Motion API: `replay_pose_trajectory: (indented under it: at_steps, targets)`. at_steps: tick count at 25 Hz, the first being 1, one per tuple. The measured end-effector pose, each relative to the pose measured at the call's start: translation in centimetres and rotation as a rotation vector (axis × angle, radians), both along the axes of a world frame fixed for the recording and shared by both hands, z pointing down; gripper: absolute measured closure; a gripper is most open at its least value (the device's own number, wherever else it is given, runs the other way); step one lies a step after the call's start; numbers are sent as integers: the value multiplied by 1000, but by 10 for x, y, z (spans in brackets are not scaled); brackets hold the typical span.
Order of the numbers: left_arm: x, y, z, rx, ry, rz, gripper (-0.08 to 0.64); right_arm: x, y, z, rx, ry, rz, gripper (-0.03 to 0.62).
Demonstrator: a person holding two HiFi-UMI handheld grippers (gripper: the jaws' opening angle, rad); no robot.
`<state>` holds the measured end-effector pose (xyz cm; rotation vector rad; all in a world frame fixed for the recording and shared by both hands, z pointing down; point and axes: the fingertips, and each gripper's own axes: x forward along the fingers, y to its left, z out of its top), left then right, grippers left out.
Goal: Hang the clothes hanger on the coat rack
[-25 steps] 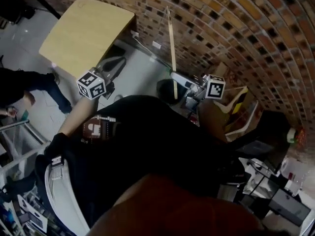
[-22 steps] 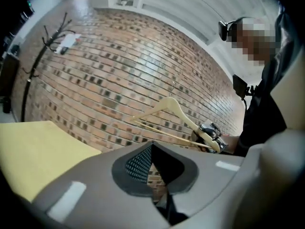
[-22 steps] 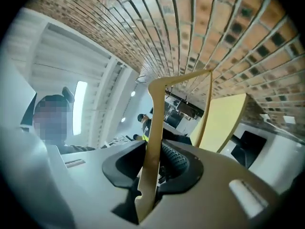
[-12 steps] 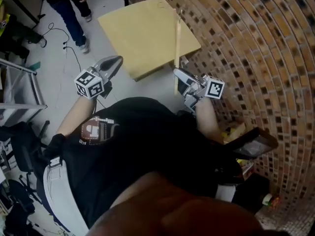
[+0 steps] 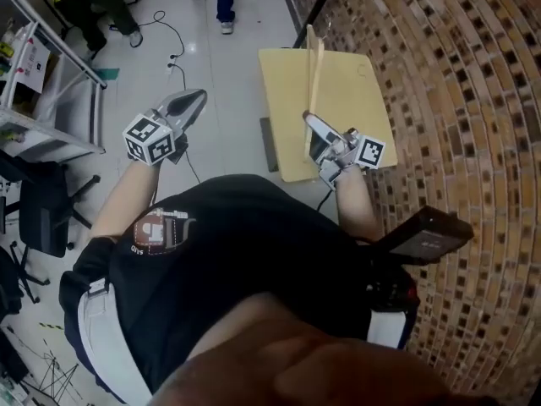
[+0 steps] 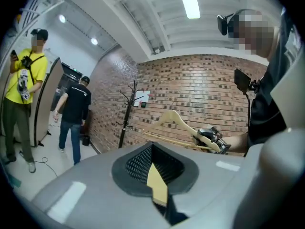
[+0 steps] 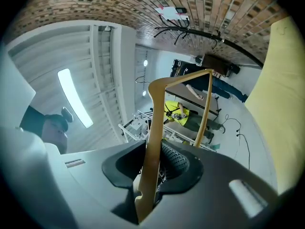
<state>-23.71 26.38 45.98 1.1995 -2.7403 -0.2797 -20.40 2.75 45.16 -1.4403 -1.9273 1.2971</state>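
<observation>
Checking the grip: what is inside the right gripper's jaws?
One arm of the wooden hanger, clamped in the right gripper, its notched end poking out toward the camera. Exactly where the jaws press on it is covered by the jaws themselves.

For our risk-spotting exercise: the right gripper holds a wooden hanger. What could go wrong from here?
1. The right gripper pinches the wooden hanger near one end, so it may swivel or slip.
2. The table stands before the coat rack; the hanger could strike it.

A pale wooden table (image 5: 363,91) stands on the grey floor (image 5: 228,83), where a black cable (image 5: 177,45) lies.
</observation>
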Motion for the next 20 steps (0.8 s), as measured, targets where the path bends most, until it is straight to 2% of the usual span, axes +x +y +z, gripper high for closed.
replay_pose_trajectory:
  at_steps: [6,10,15,20]
  targets:
    - [-55,65,-2,-22,-5,-197,569,-119,37,-3,-24,-24,-106,477]
    - [-93,82,-1,-26,10,-281,569,-199,35,-10,-18,-38,-114,479]
    - [-153,108,1,-26,28,-306,569,-293,47,-19,-25,-45,-64,478]
    - [-240,141,6,18,16,-230,569,-377,70,-25,7,-67,45,477]
